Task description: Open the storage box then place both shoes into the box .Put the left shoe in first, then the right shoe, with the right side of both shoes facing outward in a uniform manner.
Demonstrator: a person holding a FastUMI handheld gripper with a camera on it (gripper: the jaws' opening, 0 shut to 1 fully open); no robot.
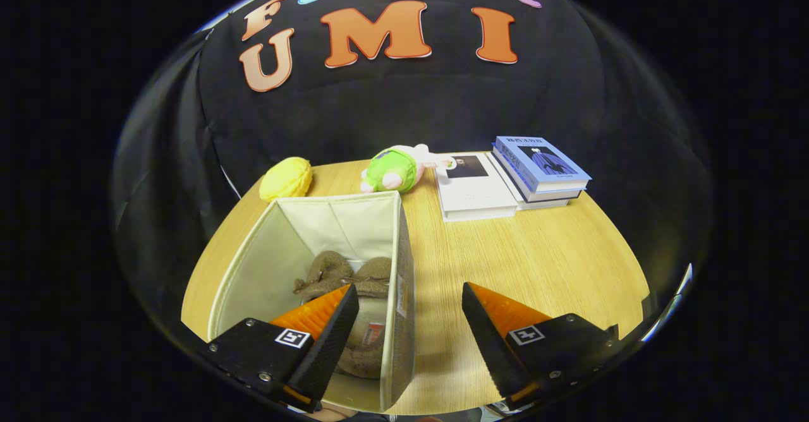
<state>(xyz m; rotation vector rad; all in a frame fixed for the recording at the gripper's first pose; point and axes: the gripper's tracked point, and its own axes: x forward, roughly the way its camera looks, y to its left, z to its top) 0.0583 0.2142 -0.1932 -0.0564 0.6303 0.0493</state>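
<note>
With both brown shoes [344, 277] lying inside the open storage box [401, 264], the gripper [409, 321] hangs above its right wall, jaws spread and holding nothing, apparently because the packing looks done on the wooden table [537, 264].

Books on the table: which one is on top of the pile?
The blue book is on top. It lies on a white book, beside a flat white book. The open gripper straddles the box wall, well short of them.
</note>
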